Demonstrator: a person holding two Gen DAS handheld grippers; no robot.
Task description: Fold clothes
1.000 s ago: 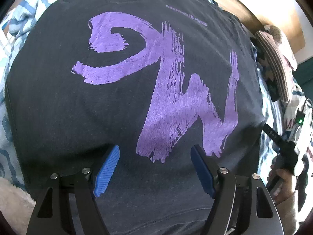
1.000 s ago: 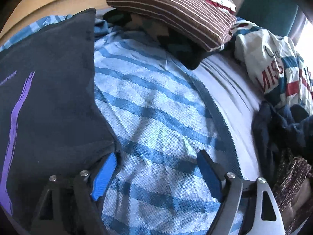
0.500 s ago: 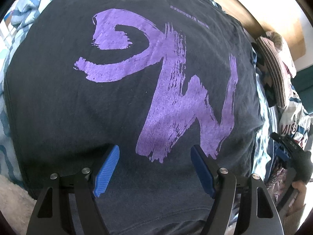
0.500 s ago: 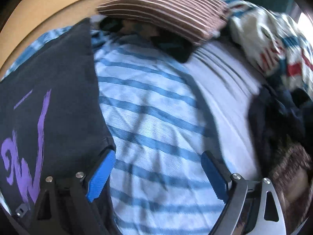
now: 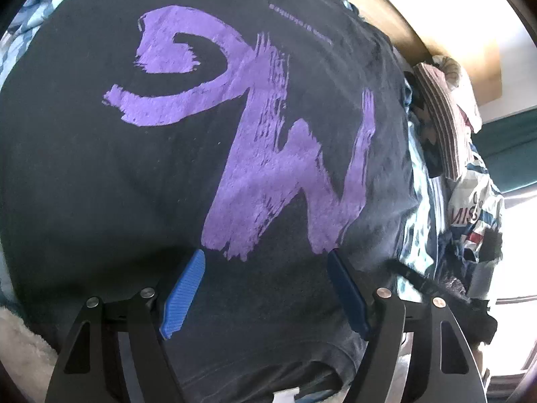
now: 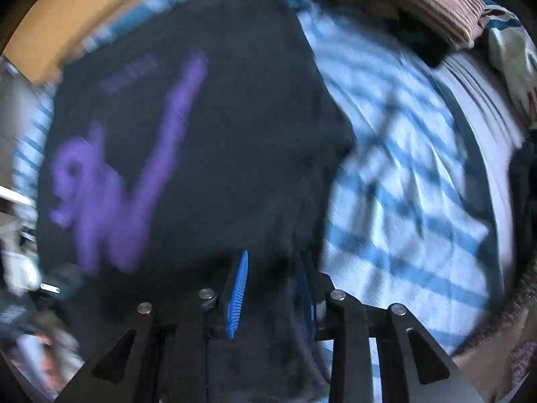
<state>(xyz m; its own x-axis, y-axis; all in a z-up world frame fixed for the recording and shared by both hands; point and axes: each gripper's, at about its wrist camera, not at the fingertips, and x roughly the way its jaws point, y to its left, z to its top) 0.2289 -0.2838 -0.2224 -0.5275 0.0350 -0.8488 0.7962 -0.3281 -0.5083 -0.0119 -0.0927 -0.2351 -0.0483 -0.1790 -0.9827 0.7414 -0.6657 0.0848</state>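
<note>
A black T-shirt (image 5: pixel 141 181) with a large purple brush print lies spread flat on the blue-striped bedding (image 6: pixel 402 174). My left gripper (image 5: pixel 266 287) hovers open over the shirt's near part, just below the print, with flat cloth under its blue pads (image 5: pixel 184 288). In the blurred right wrist view, the same black T-shirt (image 6: pixel 241 127) fills the left half. My right gripper (image 6: pixel 273 285) sits at the shirt's right edge with its jaws drawn close and dark cloth bunched between them. The shirt's near hem is hidden behind both grippers.
A brown striped pillow (image 5: pixel 443 127) and a white garment with red and blue lettering (image 5: pixel 473 208) lie at the right. Dark clothes (image 6: pixel 523 181) are piled at the far right. A wooden headboard (image 5: pixel 386 6) runs behind. White fluffy fabric (image 5: pixel 20 342) sits at the near left.
My right gripper swung left onto the shirt's right edge and its jaws went from wide open to close together on dark cloth. The left gripper stayed open and barely moved.
</note>
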